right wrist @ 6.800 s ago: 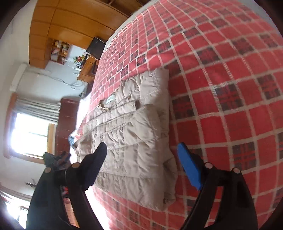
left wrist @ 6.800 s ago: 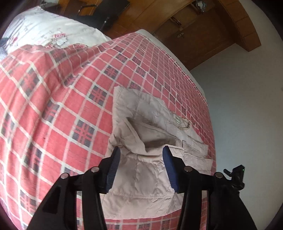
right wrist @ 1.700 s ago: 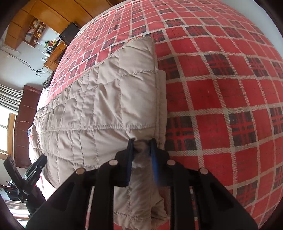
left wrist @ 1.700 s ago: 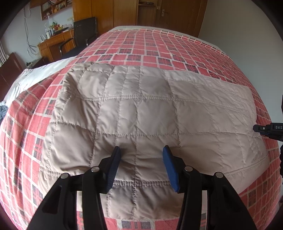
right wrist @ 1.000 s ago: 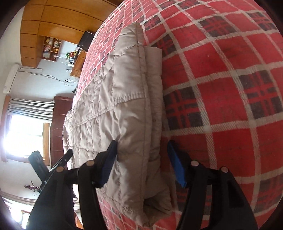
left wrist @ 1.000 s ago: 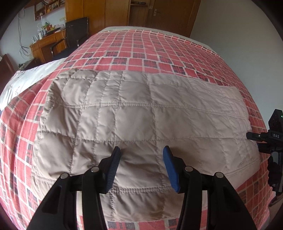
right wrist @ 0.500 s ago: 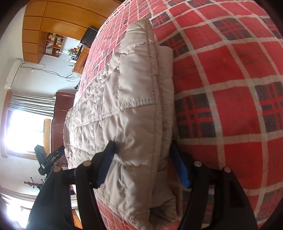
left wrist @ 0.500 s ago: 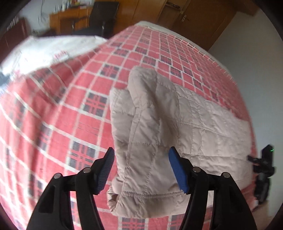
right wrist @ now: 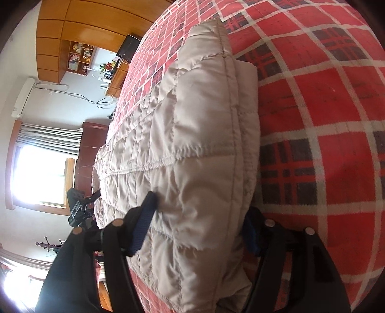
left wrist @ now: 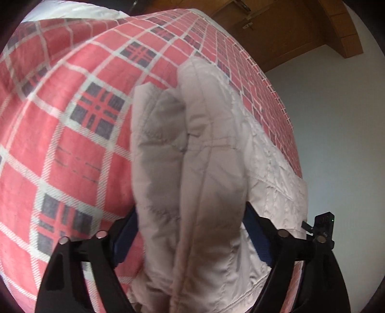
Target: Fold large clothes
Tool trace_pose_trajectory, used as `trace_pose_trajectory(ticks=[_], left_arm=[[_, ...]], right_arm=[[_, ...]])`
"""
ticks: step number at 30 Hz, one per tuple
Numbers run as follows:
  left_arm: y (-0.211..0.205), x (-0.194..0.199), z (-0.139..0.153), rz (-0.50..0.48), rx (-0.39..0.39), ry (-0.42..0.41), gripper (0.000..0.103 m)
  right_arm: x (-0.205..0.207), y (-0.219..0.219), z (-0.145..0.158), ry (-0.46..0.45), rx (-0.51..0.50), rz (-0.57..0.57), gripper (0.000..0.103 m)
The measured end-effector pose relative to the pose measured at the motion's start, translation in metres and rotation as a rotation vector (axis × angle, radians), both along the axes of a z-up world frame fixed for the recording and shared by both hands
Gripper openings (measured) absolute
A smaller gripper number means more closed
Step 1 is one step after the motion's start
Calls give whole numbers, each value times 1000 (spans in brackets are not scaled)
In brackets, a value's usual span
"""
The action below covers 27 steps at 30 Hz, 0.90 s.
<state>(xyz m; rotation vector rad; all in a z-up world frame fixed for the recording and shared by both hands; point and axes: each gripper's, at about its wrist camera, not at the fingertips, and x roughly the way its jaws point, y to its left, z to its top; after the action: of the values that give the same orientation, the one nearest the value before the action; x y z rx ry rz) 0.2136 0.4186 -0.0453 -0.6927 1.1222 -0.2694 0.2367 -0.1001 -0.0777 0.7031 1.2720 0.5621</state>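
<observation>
Jacket (left wrist: 192, 168) btwn both claws' fingers

Red plaid blanket (left wrist: 72, 149) w/ white grid + dark squares covers bed, fills most of both views. White sheet (left wrist: 72, 9) at top left edge of left view. Wooden door (left wrist: 276, 31) behind bed, plain pale wall (left wrist: 336, 120) beside it. Right view: bright window (right wrist: 38, 178) w/ grey curtain (right wrist: 48, 137), wood cabinets (right wrist: 84, 26), cluttered shelf (right wrist: 79, 57), dark TV (right wrist: 128, 48), AC unit (right wrist: 24, 96) on wall, cables (right wrist: 79, 96).
</observation>
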Motion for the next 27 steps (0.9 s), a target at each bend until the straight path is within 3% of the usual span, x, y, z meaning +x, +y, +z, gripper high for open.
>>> trace_pose_trajectory(ticks=[1, 4, 6, 7, 10, 14, 19, 22, 27], left_arm=[[-3, 2, -1, 5, -17, 5, 50], [-13, 2, 0, 23, -20, 1, 29], [-22, -4, 8, 23, 3, -26, 20], [-24, -8, 14, 27, 2, -39, 17], [-26, -24, 30, 33, -48, -62, 15], [-46, -57, 59, -29, -65, -86, 15], [-72, -111, 79, -95, -108, -52, 16], [-86, -144, 75, -115, -130, -19, 17], [-115, -187, 48, -158, -78, 23, 20]], right_arm=[[1, 1, -1, 1, 5, -4, 54], [1, 1, -3, 9, 52, -16, 33], [-4, -1, 3, -12, 92, -21, 19], [-6, -2, 7, -21, 109, -23, 18], [-18, -8, 25, -39, 151, -31, 15], [-48, -22, 60, -71, 161, -20, 14], [-108, -47, 98, -26, 81, -14, 14], [-145, -68, 103, 9, 64, -44, 14], [-182, -86, 87, 54, -10, -90, 15]])
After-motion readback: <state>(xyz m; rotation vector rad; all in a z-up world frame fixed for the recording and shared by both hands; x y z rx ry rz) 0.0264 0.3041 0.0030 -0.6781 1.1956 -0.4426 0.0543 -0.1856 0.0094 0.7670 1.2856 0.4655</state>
